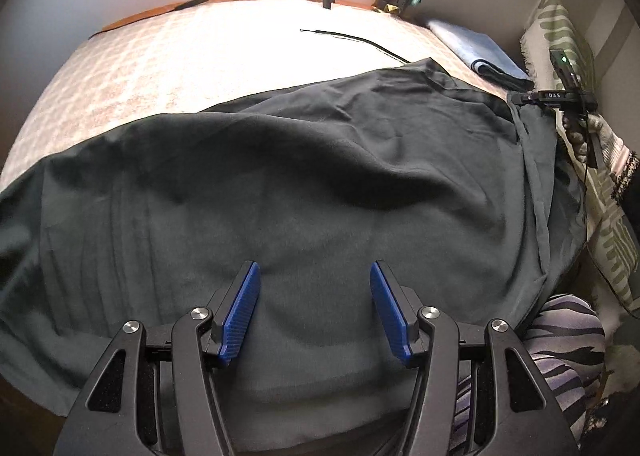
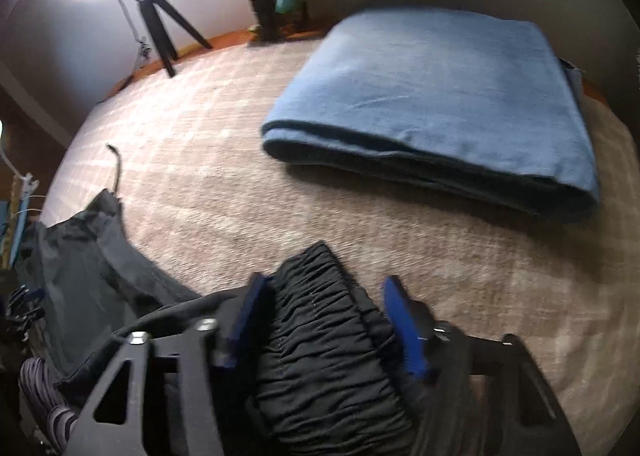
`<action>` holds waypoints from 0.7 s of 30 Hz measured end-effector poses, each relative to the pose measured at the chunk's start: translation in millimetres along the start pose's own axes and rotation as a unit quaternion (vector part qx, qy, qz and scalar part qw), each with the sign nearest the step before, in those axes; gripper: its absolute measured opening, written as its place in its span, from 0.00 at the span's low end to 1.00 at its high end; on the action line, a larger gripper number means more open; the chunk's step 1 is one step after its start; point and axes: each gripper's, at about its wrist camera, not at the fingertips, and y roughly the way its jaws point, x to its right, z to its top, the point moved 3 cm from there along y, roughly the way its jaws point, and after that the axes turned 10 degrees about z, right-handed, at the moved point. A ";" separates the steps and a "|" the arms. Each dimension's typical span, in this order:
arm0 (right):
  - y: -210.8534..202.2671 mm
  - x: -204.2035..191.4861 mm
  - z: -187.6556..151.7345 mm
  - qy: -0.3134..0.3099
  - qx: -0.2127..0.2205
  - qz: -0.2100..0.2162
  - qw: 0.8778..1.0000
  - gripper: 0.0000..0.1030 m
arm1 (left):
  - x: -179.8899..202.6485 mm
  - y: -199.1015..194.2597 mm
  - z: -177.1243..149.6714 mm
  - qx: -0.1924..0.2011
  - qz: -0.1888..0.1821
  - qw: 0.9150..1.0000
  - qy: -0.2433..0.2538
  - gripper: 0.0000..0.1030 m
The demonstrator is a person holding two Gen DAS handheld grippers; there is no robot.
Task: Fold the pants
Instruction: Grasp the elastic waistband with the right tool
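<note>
We have the dark pants (image 1: pixel 304 160) spread wide across the lower two thirds of the left wrist view, lying on the pale patterned bed (image 1: pixel 160 68). They lie mostly flat with soft ripples, which gives us a broad surface to fold from.

Our left gripper (image 1: pixel 315 310) hovers low in the centre of its frame, jaws spread apart with only bare cloth showing between the blue pads (image 1: pixel 240 316). We judge it is lined up to take hold of the fabric, and it grips nothing now.

Our right gripper (image 2: pixel 328 322) sits at the bottom centre of its own view. The gathered elastic waistband (image 2: pixel 320 320) runs between its jaws; the pads stand either side of the bunched cloth with a gap on the right, so we cannot tell whether they pinch it. Holding the waistband would let us lift that end and carry it over.

A folded blue towel (image 2: pixel 440 96) rests in the upper right of the right view, well apart from the pants, leaving bare bed between. A tripod (image 2: pixel 160 28) stands at the upper left, beyond the bed.
</note>
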 end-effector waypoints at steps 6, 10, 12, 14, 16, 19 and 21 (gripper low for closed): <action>-36.1 -21.3 -8.6 -0.035 0.058 -0.019 0.998 0.21 | 0.9 0.6 -0.4 0.000 0.002 1.000 0.000 0.55; -77.8 -31.0 -20.5 -0.050 0.113 -0.020 0.992 0.20 | -0.3 0.0 -1.1 -0.002 0.002 1.000 -0.003 0.55; -96.3 -36.3 -30.0 -0.057 0.135 -0.022 0.989 0.20 | -0.7 0.0 -2.1 0.000 0.004 1.000 -0.001 0.55; -109.2 -42.9 -41.0 -0.058 0.152 -0.020 0.987 0.19 | -2.0 -0.6 -3.4 0.002 0.004 1.000 -0.002 0.55; -122.7 -49.8 -56.4 -0.066 0.173 -0.030 0.982 0.19 | -2.8 -0.6 -3.7 0.003 0.002 1.000 -0.003 0.55; -138.5 -57.3 -76.8 -0.059 0.204 -0.023 0.977 0.15 | -3.2 0.0 -3.4 0.004 0.002 1.000 0.000 0.55; -151.5 -63.0 -94.0 -0.063 0.225 -0.024 0.972 0.14 | -3.1 0.2 -3.7 0.005 0.004 1.000 0.003 0.55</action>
